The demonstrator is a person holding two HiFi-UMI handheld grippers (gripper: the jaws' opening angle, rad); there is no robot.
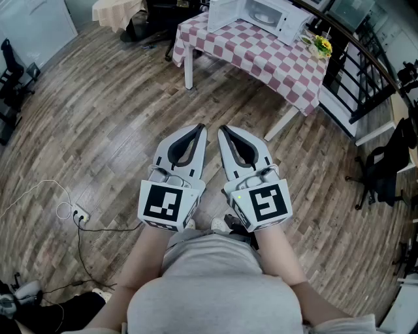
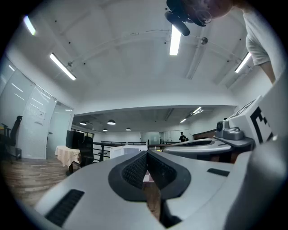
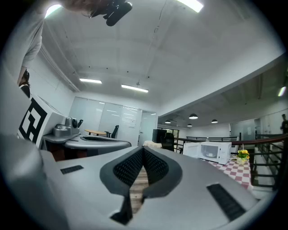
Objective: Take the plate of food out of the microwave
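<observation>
The white microwave (image 1: 264, 18) stands far ahead on a table with a red-and-white checked cloth (image 1: 261, 59). Its door (image 1: 223, 14) hangs open to the left. Something pale, perhaps the plate (image 1: 264, 15), lies inside, too small to make out. My left gripper (image 1: 200, 128) and right gripper (image 1: 223, 129) are held side by side at waist height over the wood floor, well short of the table, both shut and empty. The right gripper view looks past the right gripper (image 3: 143, 148) to the microwave (image 3: 209, 151). In the left gripper view the left gripper (image 2: 146, 152) has its pads together.
Yellow flowers (image 1: 321, 44) stand on the table's right end, beside a black railing (image 1: 366, 72). Black chairs (image 1: 385, 163) are at the right. A cable and floor socket (image 1: 78, 215) lie at the left. A cream-covered table (image 1: 117, 10) is at the back.
</observation>
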